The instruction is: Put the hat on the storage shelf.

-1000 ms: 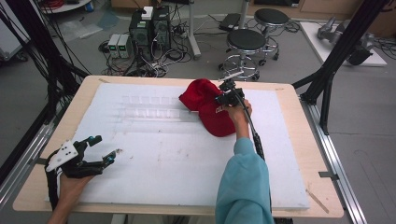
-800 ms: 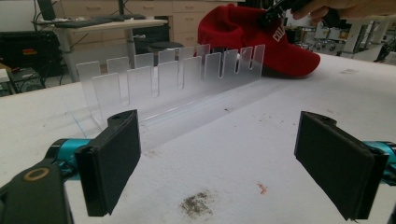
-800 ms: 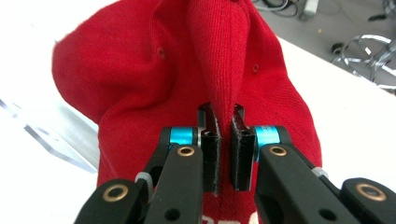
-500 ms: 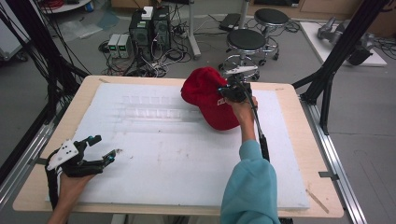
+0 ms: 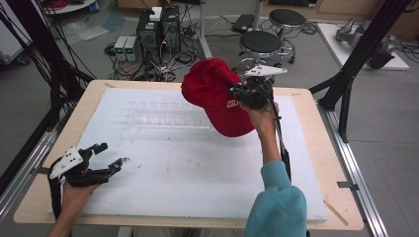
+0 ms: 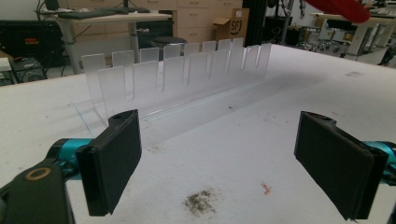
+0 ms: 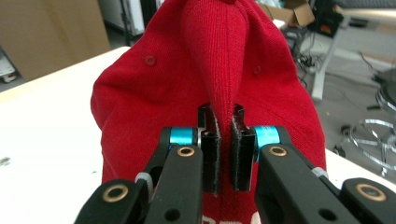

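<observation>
— What has changed from a second ago?
— The red cap (image 5: 217,96) has risen off the white foam sheet (image 5: 197,173); the right gripper (image 7: 223,154) pinches a fold of its knitted crown, jaws nearly together.
— And the left gripper (image 5: 106,159)?
— Same spot, padded jaws wide apart, empty, facing the clear slotted acrylic rack (image 6: 182,74).
</observation>
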`<act>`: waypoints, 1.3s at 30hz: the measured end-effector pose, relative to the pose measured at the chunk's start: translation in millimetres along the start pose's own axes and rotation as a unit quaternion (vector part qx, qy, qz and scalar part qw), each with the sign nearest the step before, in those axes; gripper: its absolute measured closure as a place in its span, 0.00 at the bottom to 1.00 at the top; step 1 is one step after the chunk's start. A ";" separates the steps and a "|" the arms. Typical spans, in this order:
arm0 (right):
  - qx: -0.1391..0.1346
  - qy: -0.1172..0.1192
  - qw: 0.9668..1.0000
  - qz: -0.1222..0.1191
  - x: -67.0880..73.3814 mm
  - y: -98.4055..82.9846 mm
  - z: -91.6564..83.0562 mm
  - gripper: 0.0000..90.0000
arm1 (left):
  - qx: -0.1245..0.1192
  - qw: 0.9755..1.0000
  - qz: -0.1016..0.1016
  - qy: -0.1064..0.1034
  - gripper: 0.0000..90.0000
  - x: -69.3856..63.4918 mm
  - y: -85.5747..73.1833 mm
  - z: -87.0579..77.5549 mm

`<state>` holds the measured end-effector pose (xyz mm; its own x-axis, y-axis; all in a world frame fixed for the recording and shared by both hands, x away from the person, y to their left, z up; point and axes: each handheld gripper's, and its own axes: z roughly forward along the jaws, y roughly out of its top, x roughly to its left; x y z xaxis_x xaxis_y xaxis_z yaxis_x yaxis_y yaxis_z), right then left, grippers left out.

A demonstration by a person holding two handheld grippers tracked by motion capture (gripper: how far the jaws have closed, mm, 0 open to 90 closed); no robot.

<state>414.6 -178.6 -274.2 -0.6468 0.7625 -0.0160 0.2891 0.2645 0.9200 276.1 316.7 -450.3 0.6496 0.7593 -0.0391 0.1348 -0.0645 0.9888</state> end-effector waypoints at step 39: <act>-0.118 0.124 0.985 -0.033 120.8 -1.1 -20.0 0.95 | 0.005 0.987 -0.036 -0.155 0.18 -77.2 81.2 30.4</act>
<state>322.0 -98.6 -269.2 -0.8200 0.5723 -0.0095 0.0873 0.1415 0.9861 259.7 233.1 -371.4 0.8354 0.5277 -0.1536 0.1956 -0.0242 0.9804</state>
